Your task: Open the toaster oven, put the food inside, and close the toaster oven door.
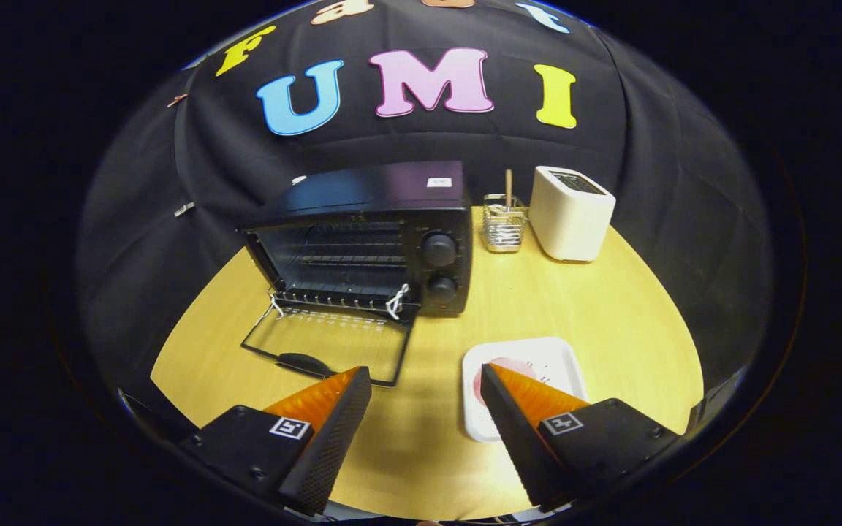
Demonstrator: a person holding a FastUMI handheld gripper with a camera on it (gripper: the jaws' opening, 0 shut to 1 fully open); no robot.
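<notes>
A pale wooden desk [596, 307] is seen against a black cloth wall. The toaster oven [370, 234] stands at the back, its door [330, 343] folded down flat, beside a wire holder [503, 228] and a white toaster [571, 213]. The claw [425, 383] is held released, nothing between its fingers. The food [498, 369] lies on a white tray [552, 361], partly hidden behind the right fingertip. No label can be read.

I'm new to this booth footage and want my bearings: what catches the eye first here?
The black toaster oven at the back of the table, its door dropped flat open toward the gripper. The gripper's fingers stand wide open; behind one fingertip lies a white tray with pink food.
</notes>
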